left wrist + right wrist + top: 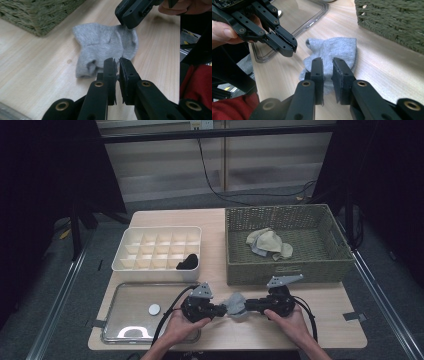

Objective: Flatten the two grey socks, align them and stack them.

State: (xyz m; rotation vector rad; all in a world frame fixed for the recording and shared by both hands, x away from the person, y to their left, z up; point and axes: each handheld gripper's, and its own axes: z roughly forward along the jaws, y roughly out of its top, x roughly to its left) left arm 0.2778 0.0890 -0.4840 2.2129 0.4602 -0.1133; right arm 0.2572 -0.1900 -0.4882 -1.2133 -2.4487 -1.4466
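The grey sock (236, 304) lies crumpled on the wooden counter (320, 320), just in front of the woven basket (287, 270) and between the 2 grippers. The left gripper (117, 65) comes at it from one side, its fingers nearly together with only a thin slit between them, poised at the sock's near edge; nothing is pinched there. The right gripper (327, 65) faces it from the other side, its fingers a little apart over the fabric, and they do not seem to clamp it; whether the tips brush the cloth I cannot tell.

The work looks like folding or bundling the sock, likely for the white divided box (157, 247), where a black sock (187, 262) already sits in 1 cell. To do it well, each gripper should take a single clear edge, toe on one side and cuff on the other, rather than biting into the bunched middle. Pull gently apart to flatten it first, keep it low on the counter, then fold.

More pale socks (269, 242) lie in the basket. No brand, label or readable writing appears anywhere.
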